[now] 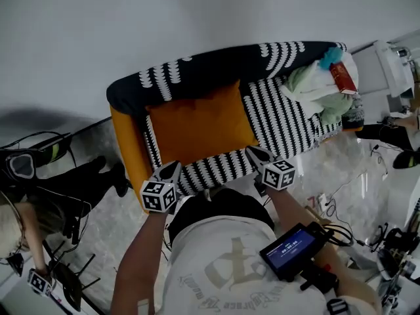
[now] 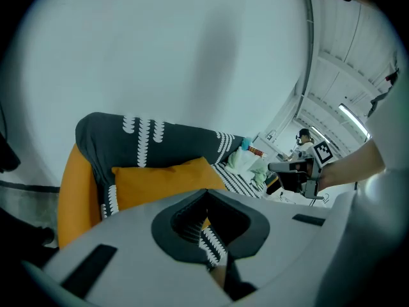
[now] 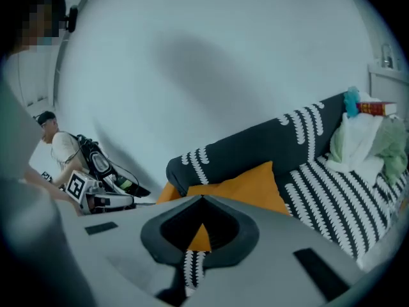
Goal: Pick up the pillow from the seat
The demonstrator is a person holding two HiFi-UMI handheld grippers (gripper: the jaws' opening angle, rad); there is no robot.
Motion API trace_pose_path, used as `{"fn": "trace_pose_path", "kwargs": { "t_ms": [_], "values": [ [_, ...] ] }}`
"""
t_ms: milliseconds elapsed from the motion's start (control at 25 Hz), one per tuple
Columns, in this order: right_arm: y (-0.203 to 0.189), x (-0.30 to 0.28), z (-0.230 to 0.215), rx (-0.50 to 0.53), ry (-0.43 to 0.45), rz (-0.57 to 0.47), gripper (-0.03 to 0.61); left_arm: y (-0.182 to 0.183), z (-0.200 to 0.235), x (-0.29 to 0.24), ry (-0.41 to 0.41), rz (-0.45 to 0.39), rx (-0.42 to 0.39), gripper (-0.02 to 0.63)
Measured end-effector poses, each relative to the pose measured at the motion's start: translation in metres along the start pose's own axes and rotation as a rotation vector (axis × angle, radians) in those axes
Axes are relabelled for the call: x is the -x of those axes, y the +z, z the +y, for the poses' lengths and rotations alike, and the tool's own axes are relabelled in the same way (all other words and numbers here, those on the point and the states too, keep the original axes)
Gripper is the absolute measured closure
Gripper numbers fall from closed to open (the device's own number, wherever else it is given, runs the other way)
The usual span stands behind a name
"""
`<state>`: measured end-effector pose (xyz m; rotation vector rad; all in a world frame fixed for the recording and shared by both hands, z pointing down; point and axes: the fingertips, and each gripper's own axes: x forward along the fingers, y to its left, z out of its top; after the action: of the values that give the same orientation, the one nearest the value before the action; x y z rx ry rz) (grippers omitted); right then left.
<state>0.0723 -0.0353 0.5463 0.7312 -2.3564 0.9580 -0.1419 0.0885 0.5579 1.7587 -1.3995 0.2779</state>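
An orange pillow (image 1: 200,128) leans against the backrest at the left end of a black-and-white patterned sofa seat (image 1: 289,126). In the head view my left gripper (image 1: 174,168) hovers just in front of the seat's front edge, below the pillow's left corner. My right gripper (image 1: 253,152) is over the seat's front edge, by the pillow's lower right corner. Both are shut with nothing between the jaws. The left gripper view shows the pillow (image 2: 163,180) beyond the closed jaw tips (image 2: 206,194). In the right gripper view the pillow (image 3: 246,184) also lies ahead of the closed tips (image 3: 201,200).
A pile of pale clothes (image 1: 320,89) and a red book (image 1: 342,77) fill the sofa's right end. The orange sofa side (image 1: 128,151) is at the left. Cables and gear (image 1: 59,195) lie on the floor at left; a white shelf (image 1: 377,71) stands at right. Another person (image 1: 13,225) crouches at the far left.
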Motion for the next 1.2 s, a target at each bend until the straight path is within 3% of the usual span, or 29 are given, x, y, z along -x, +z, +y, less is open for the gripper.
{"fn": "trace_pose_path", "kwargs": {
  "t_ms": [280, 760, 1200],
  "values": [
    [-0.023, -0.024, -0.043, 0.024, -0.102, 0.031, 0.565, -0.015, 0.027, -0.022, 0.071, 0.002, 0.040, 0.606],
    [-0.057, -0.058, -0.096, 0.052, -0.085, 0.167, 0.565, -0.071, 0.058, -0.051, 0.187, 0.077, 0.155, 0.606],
    [-0.086, -0.095, -0.138, 0.073, -0.068, 0.268, 0.565, -0.108, 0.098, -0.081, 0.240, 0.106, 0.265, 0.606]
  ]
}}
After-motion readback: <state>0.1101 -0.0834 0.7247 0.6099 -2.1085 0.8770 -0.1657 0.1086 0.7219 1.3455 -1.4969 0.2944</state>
